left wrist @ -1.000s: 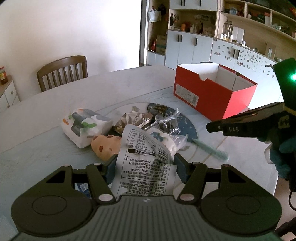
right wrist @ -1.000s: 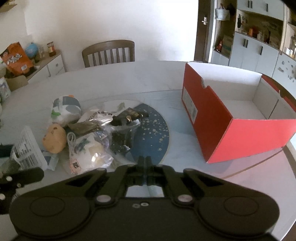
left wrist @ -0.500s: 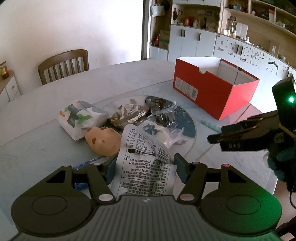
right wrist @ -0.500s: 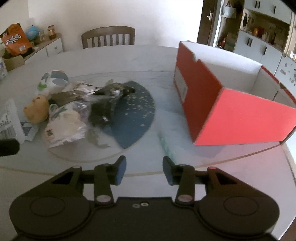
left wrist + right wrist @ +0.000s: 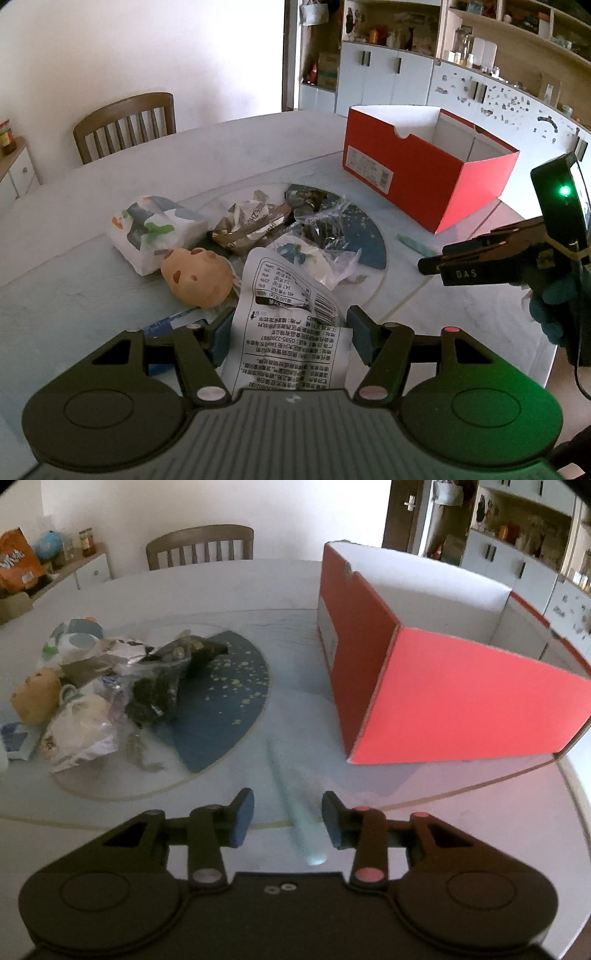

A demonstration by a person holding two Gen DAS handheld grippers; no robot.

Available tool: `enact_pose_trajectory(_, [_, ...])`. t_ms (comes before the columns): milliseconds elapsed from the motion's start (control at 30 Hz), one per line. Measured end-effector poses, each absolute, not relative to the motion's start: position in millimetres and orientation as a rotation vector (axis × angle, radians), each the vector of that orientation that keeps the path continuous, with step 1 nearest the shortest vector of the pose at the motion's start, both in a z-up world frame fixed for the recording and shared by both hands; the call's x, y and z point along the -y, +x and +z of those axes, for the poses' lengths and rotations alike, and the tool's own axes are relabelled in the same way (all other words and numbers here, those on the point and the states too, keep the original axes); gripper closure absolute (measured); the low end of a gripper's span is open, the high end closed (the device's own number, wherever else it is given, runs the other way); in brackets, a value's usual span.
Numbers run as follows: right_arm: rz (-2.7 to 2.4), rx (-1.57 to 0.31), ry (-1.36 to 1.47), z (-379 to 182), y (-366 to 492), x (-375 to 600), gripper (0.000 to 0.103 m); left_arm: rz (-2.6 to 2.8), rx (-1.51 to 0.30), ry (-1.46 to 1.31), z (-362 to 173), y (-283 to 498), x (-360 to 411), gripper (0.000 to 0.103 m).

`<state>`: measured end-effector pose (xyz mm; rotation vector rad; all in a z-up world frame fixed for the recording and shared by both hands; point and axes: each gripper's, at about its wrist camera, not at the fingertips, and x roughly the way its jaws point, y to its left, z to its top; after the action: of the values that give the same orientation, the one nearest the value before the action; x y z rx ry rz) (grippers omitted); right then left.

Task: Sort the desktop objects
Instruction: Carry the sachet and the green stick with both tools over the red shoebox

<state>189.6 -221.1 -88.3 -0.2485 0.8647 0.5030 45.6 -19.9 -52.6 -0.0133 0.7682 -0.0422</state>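
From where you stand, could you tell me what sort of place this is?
Probably a home dining room: a round table, a wooden chair against the wall, and cupboards with cluttered shelves above.

Table [image 5: 229, 587]: red box [image 5: 461, 709], wrappers [image 5: 110, 686], perhaps pen [image 5: 295, 805]

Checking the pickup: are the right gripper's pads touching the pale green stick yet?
Apart. In the right wrist view the stick lies between the closing right gripper fingers, with table showing on both sides.
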Motion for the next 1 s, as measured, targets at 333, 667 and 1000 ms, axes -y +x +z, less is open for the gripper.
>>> enact_pose_trajectory(333, [0.529, -0.871, -0.249, -85, 188, 220, 0.092, -0.048, -0.77, -0.022, -50, 50, 25, 0.04])
enact_pose_trajectory(667, [0.574, -0.874, -0.175, -56, 182, 229, 0.093, -0.057, -0.765, -0.023, -36, 57, 33, 0.04])
enact_pose_trajectory(1000, [0.615, -0.869, -0.085, -21, 178, 244, 0.093, -0.058, -0.751, -0.02, -21, 64, 44, 0.04])
